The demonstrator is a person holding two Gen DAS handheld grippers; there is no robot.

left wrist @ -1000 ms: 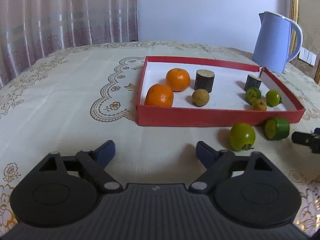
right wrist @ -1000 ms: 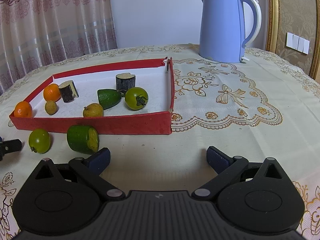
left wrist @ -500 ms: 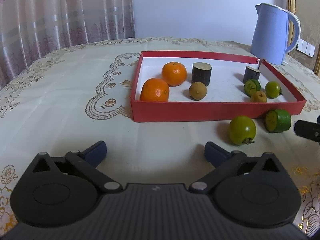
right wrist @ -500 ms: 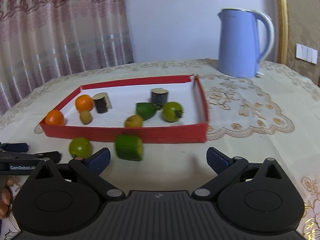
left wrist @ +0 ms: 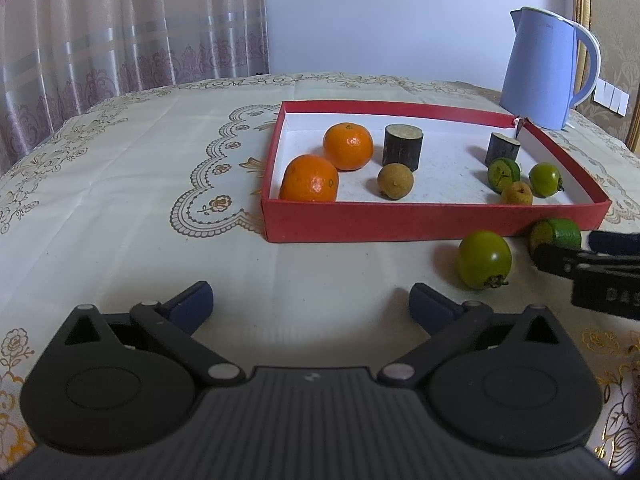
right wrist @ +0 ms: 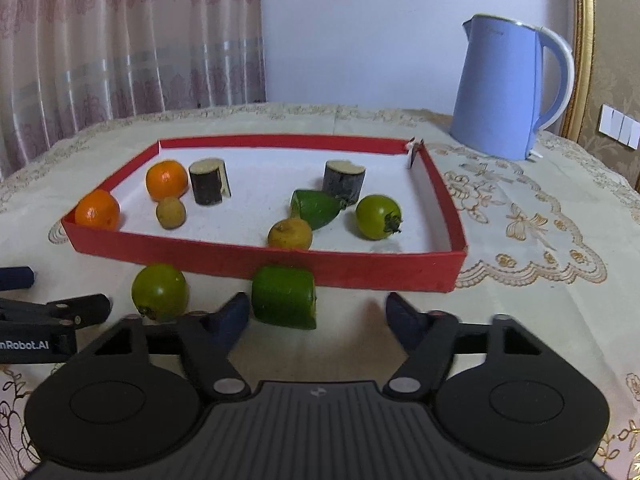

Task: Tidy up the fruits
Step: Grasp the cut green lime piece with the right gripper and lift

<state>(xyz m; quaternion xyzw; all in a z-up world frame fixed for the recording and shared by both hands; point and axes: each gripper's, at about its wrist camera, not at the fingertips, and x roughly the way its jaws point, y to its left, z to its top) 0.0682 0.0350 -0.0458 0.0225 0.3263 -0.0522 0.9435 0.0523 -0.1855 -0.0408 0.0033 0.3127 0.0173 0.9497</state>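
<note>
While the left hand-held gripper [left wrist: 311, 299] waits wide open and empty, the right hand-held gripper [right wrist: 318, 314] has moved left, its jaws half-closing just short of the cut green fruit [right wrist: 285, 297] on the desk [right wrist: 520, 304] near the red tray [right wrist: 248, 258], likely the next pick.

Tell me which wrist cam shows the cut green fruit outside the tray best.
Right wrist. The cut green fruit lies whole and close, just ahead of the right gripper, in front of the red tray. In the left wrist view it is small, near the edge, partly hidden by that gripper.
</note>
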